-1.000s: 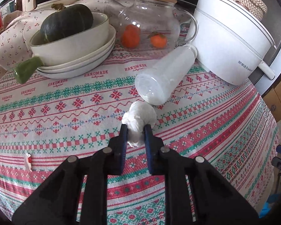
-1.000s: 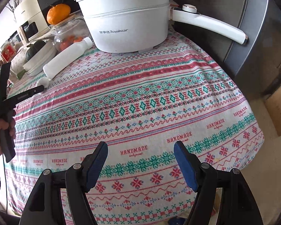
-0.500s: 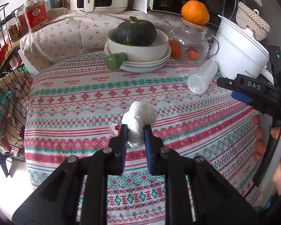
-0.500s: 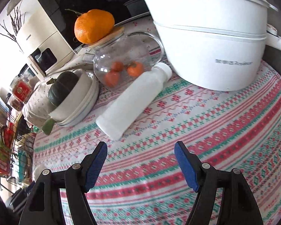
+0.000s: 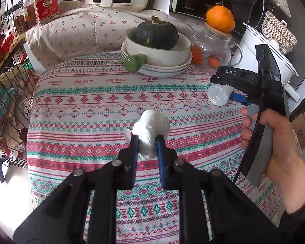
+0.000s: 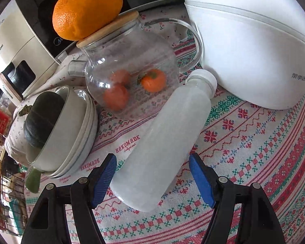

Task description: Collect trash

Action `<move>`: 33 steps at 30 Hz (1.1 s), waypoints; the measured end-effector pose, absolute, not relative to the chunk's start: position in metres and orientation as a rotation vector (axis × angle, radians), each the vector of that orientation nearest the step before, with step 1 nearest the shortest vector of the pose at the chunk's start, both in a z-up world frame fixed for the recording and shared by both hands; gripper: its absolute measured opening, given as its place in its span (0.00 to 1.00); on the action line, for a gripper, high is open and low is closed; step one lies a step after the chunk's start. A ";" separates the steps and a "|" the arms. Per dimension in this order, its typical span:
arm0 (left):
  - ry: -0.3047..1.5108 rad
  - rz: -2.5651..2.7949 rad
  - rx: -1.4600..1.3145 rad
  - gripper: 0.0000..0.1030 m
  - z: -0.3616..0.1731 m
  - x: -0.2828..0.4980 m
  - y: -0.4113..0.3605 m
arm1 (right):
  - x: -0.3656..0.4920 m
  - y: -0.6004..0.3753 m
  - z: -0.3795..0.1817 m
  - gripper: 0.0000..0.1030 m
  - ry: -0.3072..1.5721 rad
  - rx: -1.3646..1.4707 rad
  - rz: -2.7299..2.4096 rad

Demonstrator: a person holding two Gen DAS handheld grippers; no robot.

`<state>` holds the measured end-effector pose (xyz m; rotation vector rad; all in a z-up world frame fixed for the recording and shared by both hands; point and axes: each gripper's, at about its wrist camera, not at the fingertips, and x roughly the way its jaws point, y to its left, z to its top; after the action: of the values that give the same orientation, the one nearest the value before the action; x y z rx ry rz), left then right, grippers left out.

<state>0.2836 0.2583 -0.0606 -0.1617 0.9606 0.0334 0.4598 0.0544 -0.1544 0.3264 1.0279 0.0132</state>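
My left gripper [image 5: 146,140] is shut on a crumpled white tissue wad [image 5: 152,124] and holds it above the patterned tablecloth [image 5: 91,105]. A small white scrap [image 5: 129,132] lies on the cloth just left of that wad. A frosted white plastic bottle [image 6: 162,142] lies on its side, its cap toward the white pot. My right gripper [image 6: 152,159] straddles the bottle's base end. Its jaws are closing, and the blue pads [image 6: 103,179] stand just clear of the bottle's sides. In the left wrist view a hand [image 5: 274,142] holds that gripper over the bottle [image 5: 219,95].
Stacked bowls [image 5: 158,61] with a dark green squash stand behind. A glass teapot [image 6: 130,77] holds small oranges and has a big orange [image 6: 85,10] on its lid. The white electric pot [image 6: 254,50] is close on the bottle's right. A wire rack [image 5: 6,81] borders the table's left.
The left gripper drew back from the bottle with the tissue held. The right gripper swept across the table to the bottle, and its jaws narrowed a little around it.
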 end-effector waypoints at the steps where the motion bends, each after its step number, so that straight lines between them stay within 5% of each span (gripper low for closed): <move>1: 0.961 0.030 -0.166 0.19 -0.059 0.283 0.257 | 0.459 0.052 -0.156 0.66 1.037 0.353 0.032; 9: 0.942 0.017 -0.148 0.19 -0.046 0.275 0.237 | 0.410 0.010 -0.145 0.51 1.103 0.415 0.144; 33: 0.918 -0.220 -0.091 0.19 -0.012 0.183 0.073 | 0.214 -0.186 -0.045 0.47 1.089 0.305 0.315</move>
<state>0.1834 0.0734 -0.0123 -0.0914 0.9184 -0.2203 0.2143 -0.1862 -0.0446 0.3054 1.0890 0.3153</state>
